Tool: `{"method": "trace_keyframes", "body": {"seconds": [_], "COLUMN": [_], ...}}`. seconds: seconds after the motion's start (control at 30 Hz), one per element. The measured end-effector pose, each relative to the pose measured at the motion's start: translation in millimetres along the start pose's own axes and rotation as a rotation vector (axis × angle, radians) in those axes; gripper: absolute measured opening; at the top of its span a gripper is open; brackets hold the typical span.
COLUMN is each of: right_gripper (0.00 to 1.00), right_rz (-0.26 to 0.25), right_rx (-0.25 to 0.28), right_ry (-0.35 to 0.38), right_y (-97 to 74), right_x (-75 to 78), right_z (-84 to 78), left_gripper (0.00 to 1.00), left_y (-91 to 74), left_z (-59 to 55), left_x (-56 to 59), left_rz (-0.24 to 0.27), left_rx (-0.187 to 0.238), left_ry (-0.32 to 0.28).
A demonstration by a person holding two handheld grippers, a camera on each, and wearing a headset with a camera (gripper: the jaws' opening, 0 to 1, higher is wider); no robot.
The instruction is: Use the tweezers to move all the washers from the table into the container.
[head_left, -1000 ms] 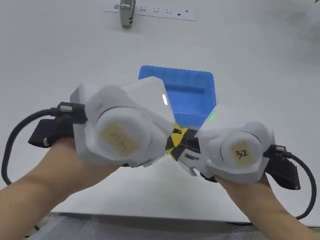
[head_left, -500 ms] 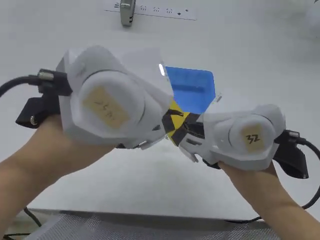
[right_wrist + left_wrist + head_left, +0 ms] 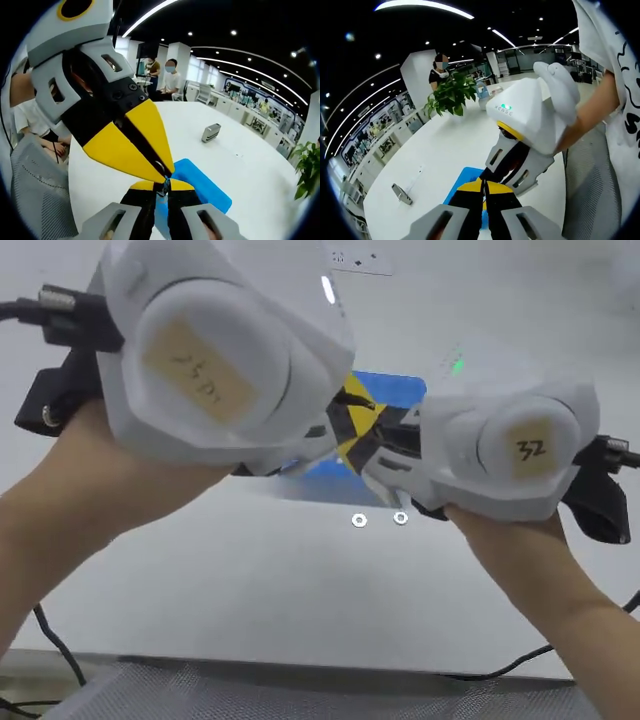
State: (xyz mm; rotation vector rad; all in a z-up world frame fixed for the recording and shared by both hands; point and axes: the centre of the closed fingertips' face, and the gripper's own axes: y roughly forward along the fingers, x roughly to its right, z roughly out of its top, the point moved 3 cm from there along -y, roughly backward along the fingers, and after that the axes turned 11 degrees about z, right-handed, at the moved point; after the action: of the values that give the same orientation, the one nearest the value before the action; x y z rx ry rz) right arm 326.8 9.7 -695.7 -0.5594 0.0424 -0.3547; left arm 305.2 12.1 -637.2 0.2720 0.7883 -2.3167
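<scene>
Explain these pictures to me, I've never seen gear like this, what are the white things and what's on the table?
A person holds a white tool in each hand, each ending in yellow-tipped tongs. One picture comes from a headset camera looking down; the others from cameras riding on each tool. The left tongs are shut, their tips close to the right tongs, over a white table. On it lie a washer, a second washer and a blue container. Whether anything is pinched, I cannot tell.
</scene>
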Motion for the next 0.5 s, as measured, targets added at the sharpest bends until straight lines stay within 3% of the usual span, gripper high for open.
{"method": "trace_keyframes", "body": {"seconds": [0.23,0.5], "right_gripper": [0.04,0.04], "right_rz": [-0.026,-0.018], "right_rx": [-0.001,-0.032], "right_ry": [-0.016,0.037], "right_y": [12.9,31.2], "right_x": [19.0,26.9], "right_z": [0.6,-22.6], "left_gripper": [0.0,0.0], "left_y": [14.5,34.3], "left_z": [-7.5,-27.8], "left_x": [-15.9,-15.6], "left_rz": [0.03,0.039], "left_rx": [0.003,-0.039], "left_ry": [-0.021,-0.062]}}
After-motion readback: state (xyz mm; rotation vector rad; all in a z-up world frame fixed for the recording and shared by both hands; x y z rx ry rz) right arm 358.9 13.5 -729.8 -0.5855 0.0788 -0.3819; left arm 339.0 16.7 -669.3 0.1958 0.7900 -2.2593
